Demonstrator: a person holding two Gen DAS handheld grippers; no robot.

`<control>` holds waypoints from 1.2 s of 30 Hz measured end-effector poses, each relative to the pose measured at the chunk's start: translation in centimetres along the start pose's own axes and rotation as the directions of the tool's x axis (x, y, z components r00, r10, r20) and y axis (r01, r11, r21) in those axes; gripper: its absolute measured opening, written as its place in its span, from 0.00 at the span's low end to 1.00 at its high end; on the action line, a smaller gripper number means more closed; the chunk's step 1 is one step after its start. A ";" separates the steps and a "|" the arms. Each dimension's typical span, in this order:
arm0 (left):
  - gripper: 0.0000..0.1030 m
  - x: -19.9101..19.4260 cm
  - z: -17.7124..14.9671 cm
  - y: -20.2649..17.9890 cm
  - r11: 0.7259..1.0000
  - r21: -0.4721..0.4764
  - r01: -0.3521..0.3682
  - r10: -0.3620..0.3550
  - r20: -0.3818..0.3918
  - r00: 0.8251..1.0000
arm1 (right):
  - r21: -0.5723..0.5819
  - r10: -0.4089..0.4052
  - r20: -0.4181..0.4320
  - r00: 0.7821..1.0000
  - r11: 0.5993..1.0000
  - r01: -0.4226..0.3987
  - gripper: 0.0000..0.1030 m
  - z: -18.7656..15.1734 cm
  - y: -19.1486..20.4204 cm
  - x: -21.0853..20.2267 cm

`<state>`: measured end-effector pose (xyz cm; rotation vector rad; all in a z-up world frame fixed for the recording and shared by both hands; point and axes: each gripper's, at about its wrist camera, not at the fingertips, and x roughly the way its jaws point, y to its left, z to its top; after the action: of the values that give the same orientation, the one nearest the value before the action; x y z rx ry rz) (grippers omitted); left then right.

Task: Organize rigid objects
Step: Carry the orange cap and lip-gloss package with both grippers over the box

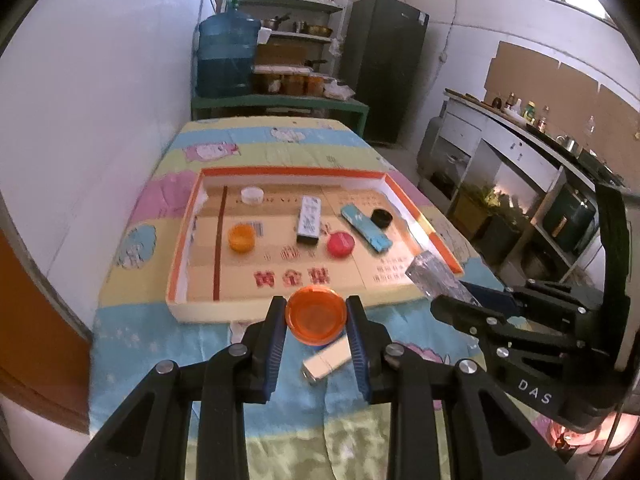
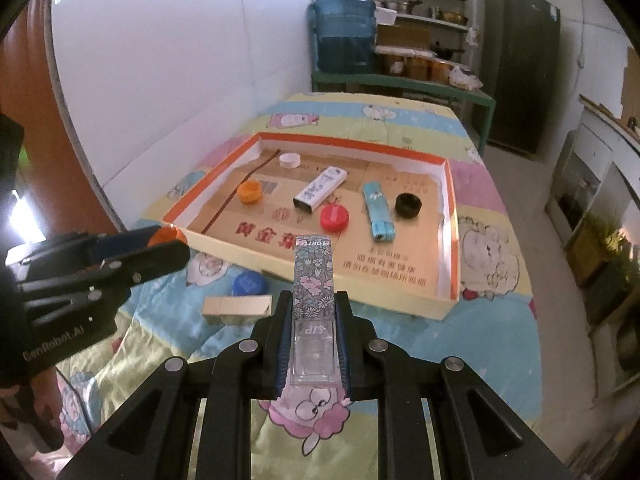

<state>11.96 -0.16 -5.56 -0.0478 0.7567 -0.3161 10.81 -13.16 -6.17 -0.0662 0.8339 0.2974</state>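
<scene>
My left gripper (image 1: 316, 312) is shut on an orange translucent lid (image 1: 316, 314), held above the cloth just before the near wall of the orange-rimmed cardboard tray (image 1: 280, 308). My right gripper (image 2: 312, 312) is shut on a floral lip-product box (image 2: 313, 276) with a clear base, held near the tray's front edge; it also shows in the left wrist view (image 1: 434, 276). In the tray lie a white cap (image 2: 289, 160), an orange cap (image 2: 249, 192), a white box (image 2: 319, 189), a red cap (image 2: 334, 218), a blue box (image 2: 377, 211) and a black cap (image 2: 408, 204).
On the cartoon-print cloth in front of the tray lie a beige box (image 2: 237, 306) and a blue cap (image 2: 249, 283). A white wall runs along the table's left side. A water jug (image 1: 226, 56), shelves and a dark fridge (image 1: 384, 68) stand behind; a counter (image 1: 520, 140) is at right.
</scene>
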 end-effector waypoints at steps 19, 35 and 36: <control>0.29 2.4 5.8 0.5 1.000 -0.007 -0.029 0.029 0.024 0.999 | -0.027 0.000 0.028 1.000 1.000 0.001 0.19 4.7 -1.3 1.6; 0.29 9.2 9.4 2.8 0.998 -0.044 -0.049 0.047 -0.044 0.998 | -0.012 -0.007 -0.007 1.000 1.000 0.007 0.19 8.8 -4.6 6.4; 0.29 9.6 9.6 2.9 0.998 -0.049 -0.050 0.048 -0.049 0.998 | -0.012 -0.010 -0.009 1.000 1.000 0.010 0.19 9.0 -4.9 6.7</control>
<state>25.83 -0.92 -5.46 -0.0686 0.8119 -0.2524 22.92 -14.66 -5.38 -0.0834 0.8407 0.2927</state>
